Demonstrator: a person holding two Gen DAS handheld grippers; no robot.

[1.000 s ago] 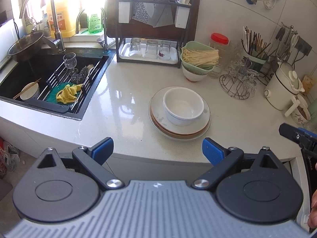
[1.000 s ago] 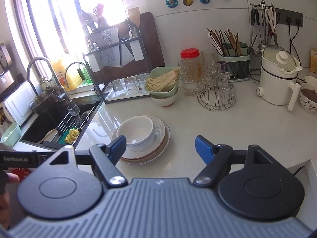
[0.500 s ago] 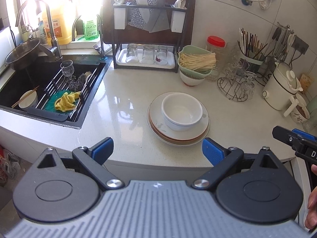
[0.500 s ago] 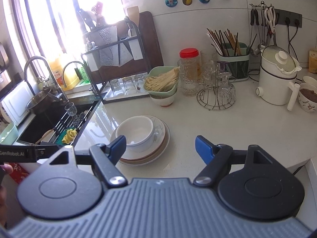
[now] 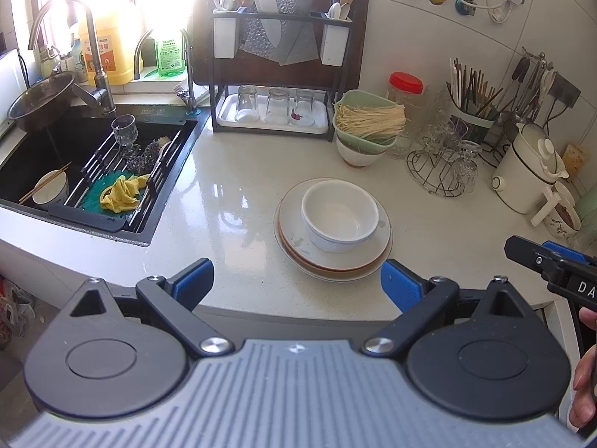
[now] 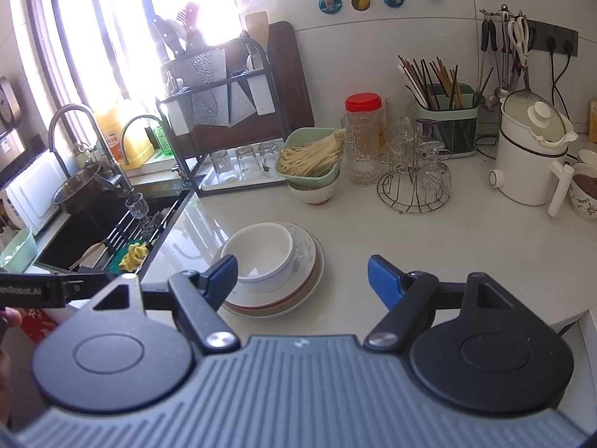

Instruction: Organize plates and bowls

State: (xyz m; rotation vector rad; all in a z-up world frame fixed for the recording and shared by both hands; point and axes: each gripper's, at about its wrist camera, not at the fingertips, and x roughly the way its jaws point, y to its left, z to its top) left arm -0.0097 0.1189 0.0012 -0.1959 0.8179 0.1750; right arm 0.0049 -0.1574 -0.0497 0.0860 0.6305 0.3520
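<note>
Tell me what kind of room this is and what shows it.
A home kitchen, most likely. A black sink with a faucet is set into the countertop, a knife and glass rack stands by the window, and stacked plates carry a white bowl.

A black sink [image 5: 56,149] holds a stemmed glass [image 5: 125,134] and yellow cloth [image 5: 121,194]; three upturned glasses [image 5: 276,106] sit under the knife rack [image 5: 280,37], a red-lidded jar [image 5: 405,89] and white kettle [image 5: 530,175] beyond
</note>
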